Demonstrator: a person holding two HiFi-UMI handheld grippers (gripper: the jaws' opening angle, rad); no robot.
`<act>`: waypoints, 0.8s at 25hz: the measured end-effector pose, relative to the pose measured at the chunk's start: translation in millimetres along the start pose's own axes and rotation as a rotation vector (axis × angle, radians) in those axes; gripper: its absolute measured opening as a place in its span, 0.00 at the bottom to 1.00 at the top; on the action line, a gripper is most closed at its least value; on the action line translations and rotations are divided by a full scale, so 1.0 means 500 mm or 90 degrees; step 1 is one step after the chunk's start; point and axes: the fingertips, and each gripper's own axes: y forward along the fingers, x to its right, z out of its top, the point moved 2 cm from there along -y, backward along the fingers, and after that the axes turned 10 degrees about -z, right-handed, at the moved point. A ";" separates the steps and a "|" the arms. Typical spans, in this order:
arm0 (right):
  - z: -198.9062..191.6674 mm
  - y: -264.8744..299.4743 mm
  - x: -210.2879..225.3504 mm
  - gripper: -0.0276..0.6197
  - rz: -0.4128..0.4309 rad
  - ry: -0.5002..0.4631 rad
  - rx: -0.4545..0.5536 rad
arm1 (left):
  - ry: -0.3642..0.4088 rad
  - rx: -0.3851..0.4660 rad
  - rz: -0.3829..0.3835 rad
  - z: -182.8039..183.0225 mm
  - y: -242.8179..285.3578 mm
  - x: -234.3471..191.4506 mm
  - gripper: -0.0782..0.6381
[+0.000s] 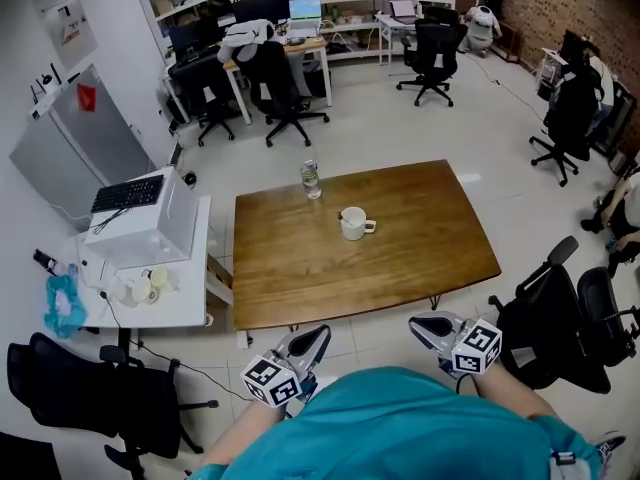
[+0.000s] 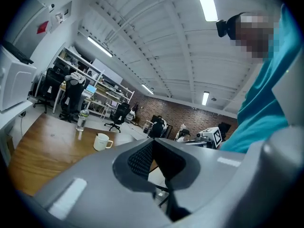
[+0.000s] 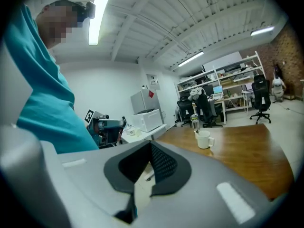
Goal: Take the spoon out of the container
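The left gripper (image 1: 320, 333) and right gripper (image 1: 417, 324) jaws are shut and empty. Far ahead, on the bench (image 1: 300, 278), the spoon (image 1: 342, 214) stands in the mug (image 1: 354, 226). It looks light and hard; pinch its thin handle.

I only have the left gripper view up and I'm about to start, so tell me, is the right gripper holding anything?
Observer: No. The right gripper view shows the right gripper shut, with nothing between its jaws.
Operator: Where are the two grippers relative to the table?
Observer: In the head view, the left gripper and the right one are both short of the wooden table's near edge, close to the person's body.
Operator: Is the spoon in the mug?
Observer: Probably. In the head view, what looks like a spoon handle pokes up at the left rim of the white mug, though it is too small to be sure.
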 end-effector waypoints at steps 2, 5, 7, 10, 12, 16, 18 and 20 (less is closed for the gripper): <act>0.016 0.053 0.034 0.05 -0.007 0.007 -0.003 | -0.017 -0.004 -0.001 0.001 0.011 -0.064 0.11; 0.018 0.115 0.105 0.05 -0.010 0.016 -0.005 | -0.037 -0.003 0.011 -0.010 0.038 -0.160 0.11; 0.023 0.149 0.161 0.05 -0.003 0.021 -0.003 | -0.034 -0.008 0.026 -0.007 0.068 -0.220 0.11; 0.035 0.176 0.250 0.05 0.023 0.023 0.004 | -0.018 -0.022 0.056 -0.001 0.136 -0.289 0.11; 0.038 0.185 0.315 0.05 0.047 0.022 0.005 | -0.024 -0.029 0.092 -0.006 0.187 -0.329 0.11; 0.046 0.195 0.460 0.05 0.110 0.026 0.009 | -0.029 -0.060 0.168 -0.035 0.307 -0.413 0.11; 0.054 0.209 0.529 0.05 0.136 0.025 0.009 | -0.038 -0.084 0.202 -0.053 0.364 -0.474 0.11; 0.060 0.233 0.581 0.05 0.152 0.020 -0.001 | -0.059 -0.109 0.233 -0.069 0.404 -0.546 0.13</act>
